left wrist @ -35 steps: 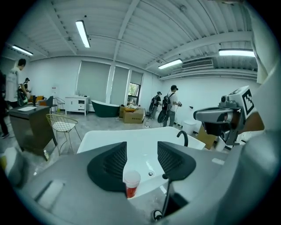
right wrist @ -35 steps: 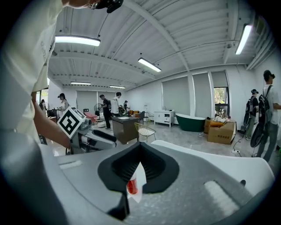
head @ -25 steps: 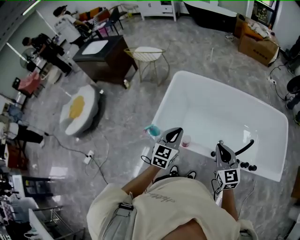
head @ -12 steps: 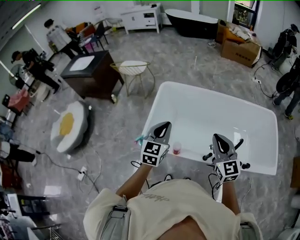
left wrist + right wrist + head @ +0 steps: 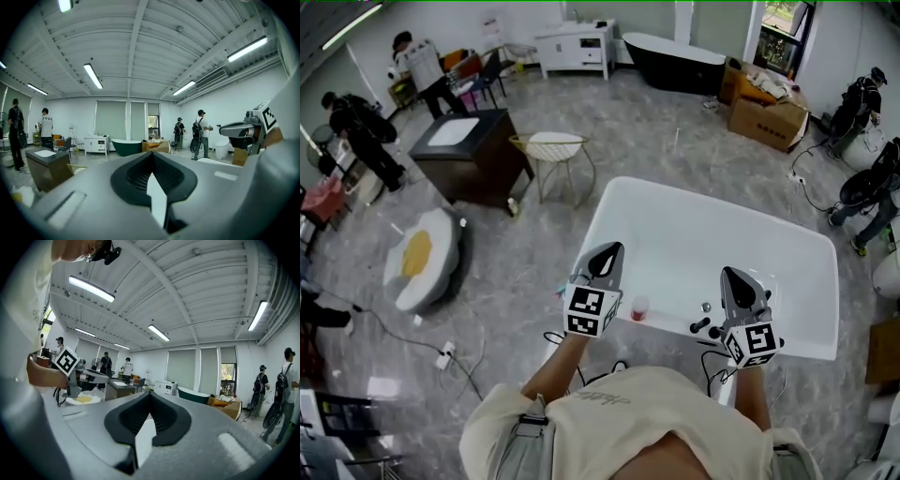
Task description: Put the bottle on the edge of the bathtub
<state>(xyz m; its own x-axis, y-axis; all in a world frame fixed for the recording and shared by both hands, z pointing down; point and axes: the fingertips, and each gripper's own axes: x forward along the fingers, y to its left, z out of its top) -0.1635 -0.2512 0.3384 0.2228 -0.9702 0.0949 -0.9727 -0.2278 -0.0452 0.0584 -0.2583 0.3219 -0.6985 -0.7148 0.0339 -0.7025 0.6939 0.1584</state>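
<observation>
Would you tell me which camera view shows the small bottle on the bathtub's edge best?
The head view: the bottle stands on the near rim of the white bathtub. Both gripper views look across the room and show none of it.

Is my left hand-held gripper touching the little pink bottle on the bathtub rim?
Apart. In the head view, white rim shows between the left hand-held gripper and the pink bottle; the left gripper view shows its jaws shut on nothing.

Left gripper [image 5: 608, 250] and right gripper [image 5: 734, 276] both raised higher above bathtub [image 5: 670, 322] rim, off bottle [image 5: 639, 308].
</observation>
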